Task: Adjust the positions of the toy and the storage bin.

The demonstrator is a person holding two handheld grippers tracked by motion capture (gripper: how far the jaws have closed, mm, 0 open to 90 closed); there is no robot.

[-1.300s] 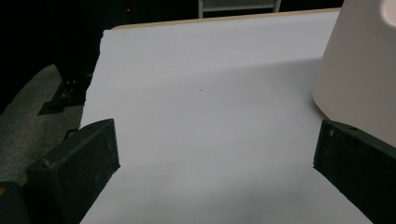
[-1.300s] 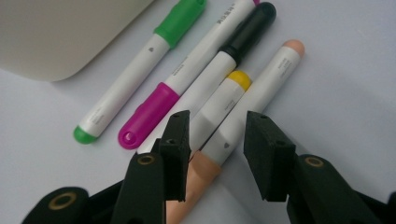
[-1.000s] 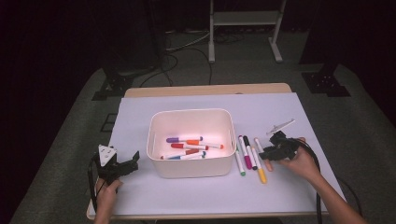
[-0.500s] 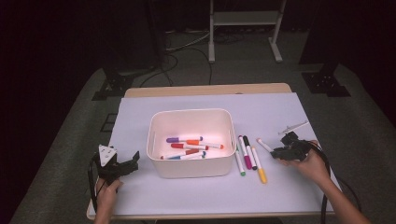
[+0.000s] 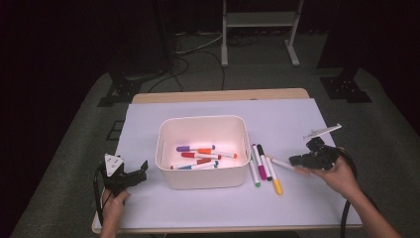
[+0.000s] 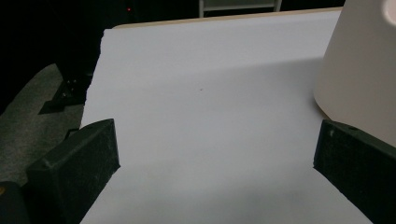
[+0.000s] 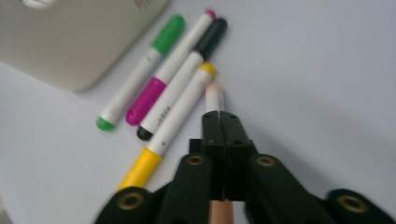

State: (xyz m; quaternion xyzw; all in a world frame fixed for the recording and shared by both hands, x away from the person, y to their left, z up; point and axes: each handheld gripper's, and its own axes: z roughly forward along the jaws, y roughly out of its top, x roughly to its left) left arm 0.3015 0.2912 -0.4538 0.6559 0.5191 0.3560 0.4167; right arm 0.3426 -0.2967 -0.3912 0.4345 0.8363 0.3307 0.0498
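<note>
My right tongs (image 7: pixel 219 122) have just closed on the peach-capped marker (image 7: pixel 215 98) and lifted it off the desk (image 5: pixel 297 208). Next stop, the white bin (image 5: pixel 203 181). My left tongs (image 6: pixel 215 154) sit wide open, lower left.

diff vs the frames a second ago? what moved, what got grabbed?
The right gripper has just closed its jaws on the pale-capped marker and drawn it rightward, away from the four markers beside the bin. Left gripper, bin and those markers unchanged.
</note>
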